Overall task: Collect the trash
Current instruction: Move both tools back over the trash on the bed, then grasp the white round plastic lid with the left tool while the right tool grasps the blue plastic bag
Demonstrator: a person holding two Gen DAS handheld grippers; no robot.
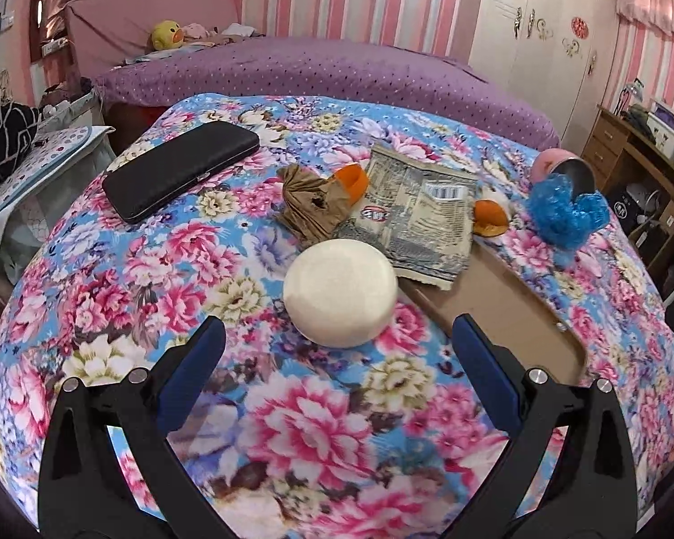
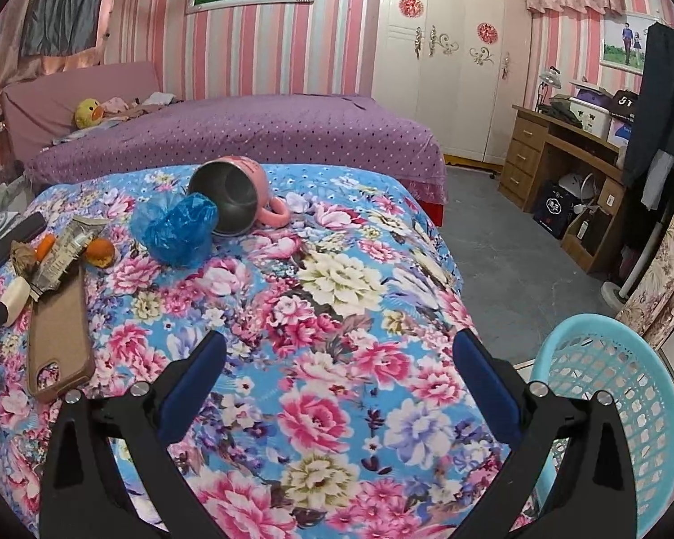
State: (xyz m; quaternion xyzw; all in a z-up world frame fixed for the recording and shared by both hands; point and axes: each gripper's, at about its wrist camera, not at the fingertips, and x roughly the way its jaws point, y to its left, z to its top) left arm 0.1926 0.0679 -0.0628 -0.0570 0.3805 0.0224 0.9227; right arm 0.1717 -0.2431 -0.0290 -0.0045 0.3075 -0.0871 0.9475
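Plainly light, crinkly: foil wrapper [image 1: 420,211] best pinched at free edge; left hand-held gripper [image 1: 337,346] spread, empty; right hand-held gripper [image 2: 339,350] likewise.

Floral-covered table [image 1: 112,296] with wrapper [image 1: 420,220], peels [image 1: 489,218], mug [image 2: 238,193]

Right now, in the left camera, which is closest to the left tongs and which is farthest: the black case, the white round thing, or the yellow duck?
1. White round thing: just ahead of the left tongs.
2. Black case: farther, off to the left.
3. Yellow duck: far back on the purple bed.
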